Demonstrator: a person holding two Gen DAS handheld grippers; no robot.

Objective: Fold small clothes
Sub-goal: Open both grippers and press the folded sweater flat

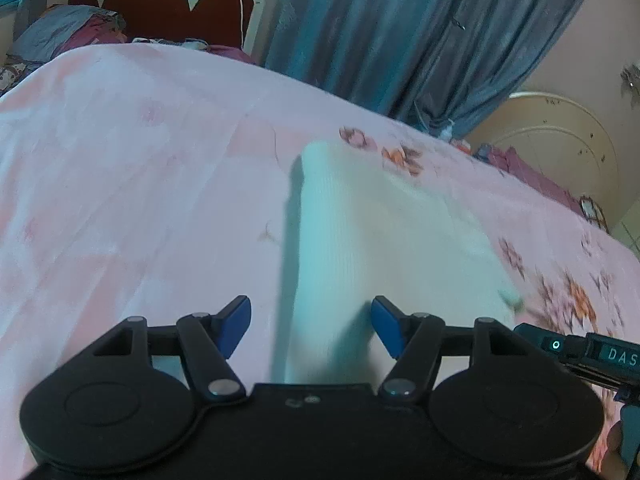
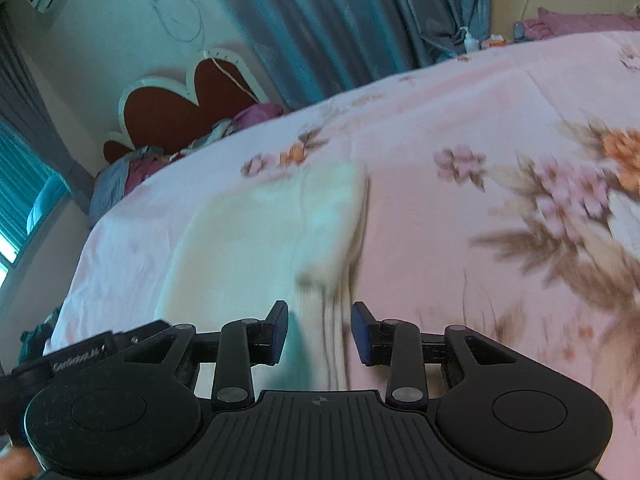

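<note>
White ribbed garment (image 1: 360, 240), mid-frame, on floral bedsheet (image 1: 140, 160).
Left gripper (image 1: 311, 326) gapes wide, empty; right gripper (image 2: 319, 332) narrower, pads clear of cloth.

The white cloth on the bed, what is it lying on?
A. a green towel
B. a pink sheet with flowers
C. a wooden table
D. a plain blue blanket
B: the white cloth lies spread on a pink sheet printed with orange and pink flowers, seen beside the cloth in the right wrist view as well.
</note>
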